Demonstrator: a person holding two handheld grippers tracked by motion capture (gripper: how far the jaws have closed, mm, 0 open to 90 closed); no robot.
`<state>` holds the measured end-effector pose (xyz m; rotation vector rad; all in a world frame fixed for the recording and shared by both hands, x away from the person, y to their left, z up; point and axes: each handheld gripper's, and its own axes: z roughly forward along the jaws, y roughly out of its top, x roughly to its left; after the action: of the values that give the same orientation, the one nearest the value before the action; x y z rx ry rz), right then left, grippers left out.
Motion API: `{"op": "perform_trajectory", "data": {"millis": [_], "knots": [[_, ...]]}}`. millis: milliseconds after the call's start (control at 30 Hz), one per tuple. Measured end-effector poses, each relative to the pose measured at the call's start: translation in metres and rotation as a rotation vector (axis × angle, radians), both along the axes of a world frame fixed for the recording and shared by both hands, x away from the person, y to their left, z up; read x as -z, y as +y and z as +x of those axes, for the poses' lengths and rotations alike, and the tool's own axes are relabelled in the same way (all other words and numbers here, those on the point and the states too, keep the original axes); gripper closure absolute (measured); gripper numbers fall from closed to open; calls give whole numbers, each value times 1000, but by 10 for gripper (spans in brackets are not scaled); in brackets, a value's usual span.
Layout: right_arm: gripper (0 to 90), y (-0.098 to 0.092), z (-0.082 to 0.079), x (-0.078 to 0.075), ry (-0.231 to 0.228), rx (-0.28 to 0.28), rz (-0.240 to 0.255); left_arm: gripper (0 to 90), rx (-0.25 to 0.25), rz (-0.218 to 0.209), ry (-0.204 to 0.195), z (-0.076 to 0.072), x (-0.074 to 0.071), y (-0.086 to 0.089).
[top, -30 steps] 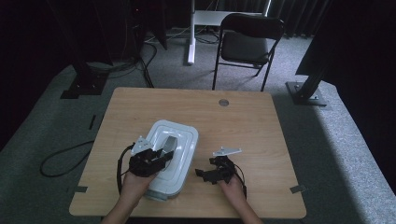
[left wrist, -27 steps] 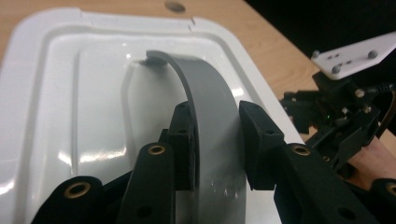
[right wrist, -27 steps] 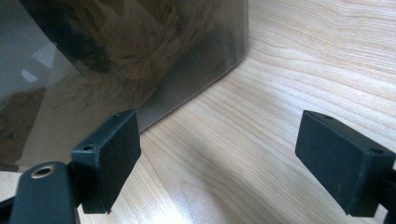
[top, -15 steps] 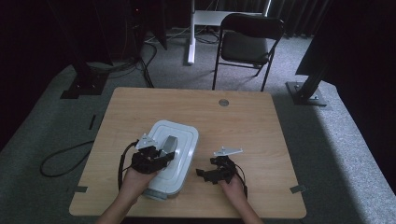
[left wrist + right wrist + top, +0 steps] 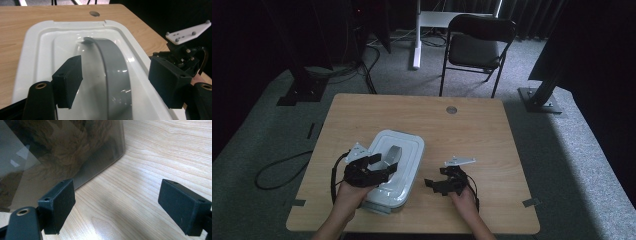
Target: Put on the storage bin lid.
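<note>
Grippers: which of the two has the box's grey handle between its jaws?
The left gripper, over the white lid, straddles the grey handle; the right gripper sits beside the box.

Glossy white plastic lid (image 5: pixel 140 57), smooth grey handle (image 5: pixel 113 72); matt wood-grain table (image 5: pixel 160 157); tongs' pads (image 5: pixel 183 206) seemingly matt.

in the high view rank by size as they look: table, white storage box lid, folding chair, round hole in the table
1. table
2. folding chair, though it stands farther from the camera
3. white storage box lid
4. round hole
</note>
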<state>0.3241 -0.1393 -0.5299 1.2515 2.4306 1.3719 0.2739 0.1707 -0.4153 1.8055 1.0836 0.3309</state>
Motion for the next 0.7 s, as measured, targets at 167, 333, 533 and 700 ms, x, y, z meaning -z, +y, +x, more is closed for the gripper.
{"op": "perform_trajectory", "data": {"millis": [167,333,533,700], "knots": [[134,-2,0,-1,-3,7,3,163,3,47,-38,-2,1,6],[135,-4,0,-1,-2,10,2,91,-24,47,-76,-5,-4,18],[134,-6,0,-2,-3,17,5,5,-78,64,-83,-4,-6,42],[134,-8,0,-2,-3,22,6,6,-134,65,-90,1,1,61]]}}
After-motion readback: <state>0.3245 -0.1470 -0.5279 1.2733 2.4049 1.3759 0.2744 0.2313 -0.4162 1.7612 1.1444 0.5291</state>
